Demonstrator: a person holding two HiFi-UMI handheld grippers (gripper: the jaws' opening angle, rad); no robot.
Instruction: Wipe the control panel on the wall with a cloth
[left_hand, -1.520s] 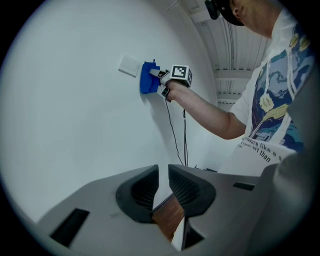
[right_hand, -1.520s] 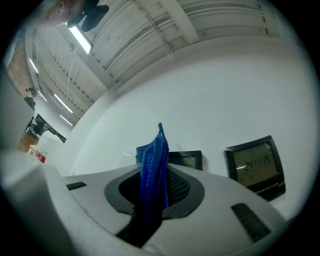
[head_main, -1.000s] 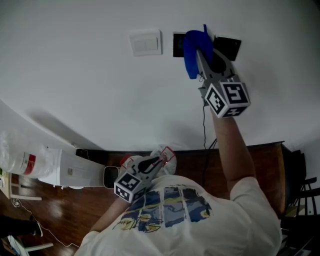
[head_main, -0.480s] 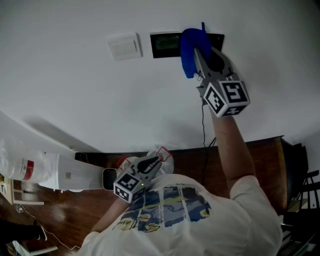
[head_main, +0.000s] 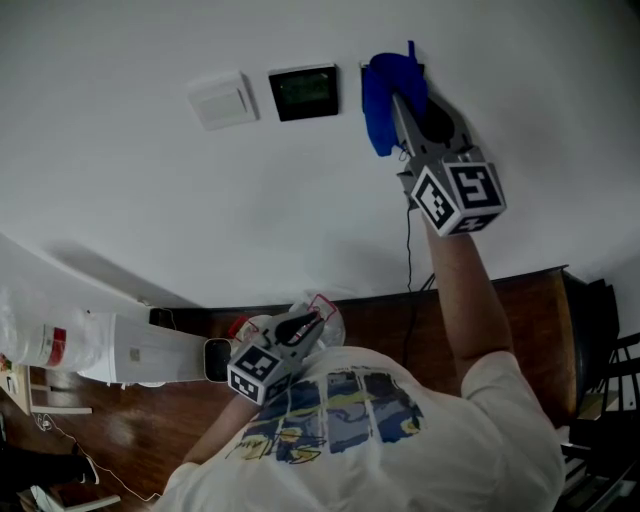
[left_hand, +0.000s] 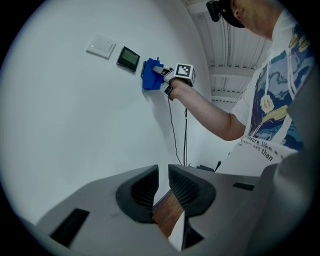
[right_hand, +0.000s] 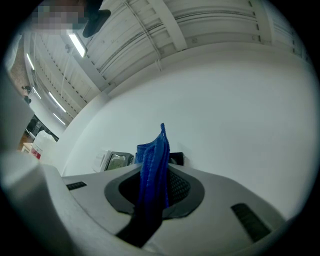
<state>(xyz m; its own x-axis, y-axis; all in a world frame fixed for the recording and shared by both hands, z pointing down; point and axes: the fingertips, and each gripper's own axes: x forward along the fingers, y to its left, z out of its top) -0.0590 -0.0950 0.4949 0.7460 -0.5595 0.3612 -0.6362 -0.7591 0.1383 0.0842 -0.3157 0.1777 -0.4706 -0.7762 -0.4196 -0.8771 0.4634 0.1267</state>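
On the white wall hangs a black control panel with a greenish screen (head_main: 304, 92), next to a white switch plate (head_main: 220, 100). Just right of it, a blue cloth (head_main: 384, 95) is pressed to the wall over a second dark panel (head_main: 417, 70), mostly hidden. My right gripper (head_main: 400, 98) is raised and shut on the cloth; in the right gripper view the blue cloth (right_hand: 154, 165) stands up between the jaws, with the screen panel (right_hand: 119, 161) to its left. My left gripper (head_main: 312, 322) hangs low by the person's torso, its jaws nearly together with nothing held.
A black cable (head_main: 408, 250) runs down the wall below the cloth to a dark wooden surface (head_main: 525, 320). A white plastic-wrapped bundle (head_main: 100, 345) lies at the lower left. A dark chair (head_main: 605, 400) stands at the right edge.
The cloth and my right gripper have slid right along the wall, off the screen panel and onto the dark panel beside it. My left gripper has stayed put.
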